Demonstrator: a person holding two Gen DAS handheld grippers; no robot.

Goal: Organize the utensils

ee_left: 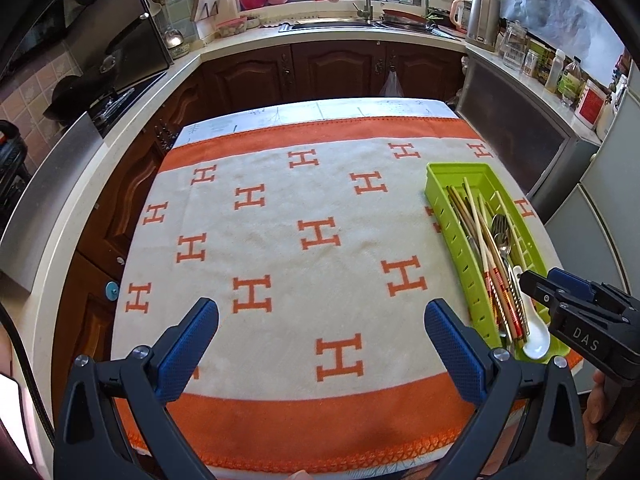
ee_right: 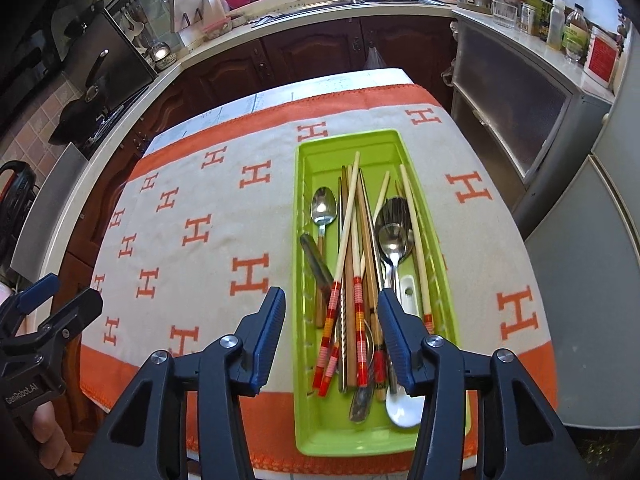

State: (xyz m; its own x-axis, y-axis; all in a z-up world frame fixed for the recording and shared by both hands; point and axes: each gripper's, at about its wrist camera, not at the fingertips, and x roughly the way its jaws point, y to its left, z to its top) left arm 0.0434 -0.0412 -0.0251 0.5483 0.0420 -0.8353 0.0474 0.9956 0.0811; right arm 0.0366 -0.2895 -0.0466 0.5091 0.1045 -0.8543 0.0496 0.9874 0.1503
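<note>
Kitchen counter [ee_left: 248, 38] runs around the room on three sides; its far ends bend away into the fisheye rim and its small clutter is hard to read.

Table in the middle, covered by a cream blanket [ee_left: 280, 216] with orange border and orange H marks. Near edge cut off by the grippers in both views.

Green tray [ee_right: 308, 380] lies on the blanket's right side, long axis running away from the cameras. In the left wrist view its near right corner is hidden behind the right gripper.

Inside the tray, a tangled heap: chopsticks [ee_right: 347, 236], pale and brown, some with red-banded ends; metal spoons [ee_right: 394, 240] and one more at the left; a white ceramic spoon [ee_right: 404, 404], handle partly covered. A dark flat piece lies at the left of the heap; cannot tell what it is. How many chopsticks, cannot tell.

Right gripper [ee_right: 331, 332] hangs over the near half of the tray, jaws apart, nothing between them, pads clear of the utensils.

Left gripper [ee_left: 322, 334] sits over bare blanket, well apart from the tray, jaws wide apart and empty.

Fingers of a hand [ee_right: 48, 432] show at the lower left edge, mostly cut off.
</note>
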